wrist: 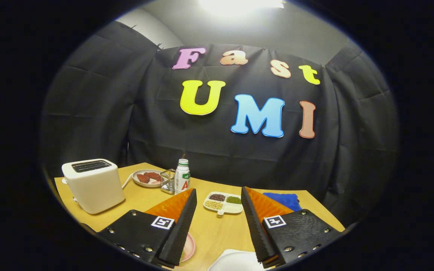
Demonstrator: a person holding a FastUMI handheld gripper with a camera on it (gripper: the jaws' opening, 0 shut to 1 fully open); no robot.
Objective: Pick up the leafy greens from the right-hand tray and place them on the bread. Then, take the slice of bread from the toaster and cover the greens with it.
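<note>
My gripper point(219, 195) is open above the wooden table point(209, 229), with nothing between its fingers. A white toaster point(92, 184) stands beyond and to the left of the left finger; its slots look dark and no bread sticks out. The rim of a pink plate point(189, 246) peeks out beside the left finger, and a white tray edge point(236, 260) lies below, between the two fingers. What lies on either of them is hidden.
A white divided dish of beans and seeds point(223, 203) sits just ahead between the fingers. Behind it stand a white bottle point(182, 180), a small wire rack point(168, 180) and a plate of red meat slices point(148, 177). A blue cloth point(283, 200) lies behind the right finger.
</note>
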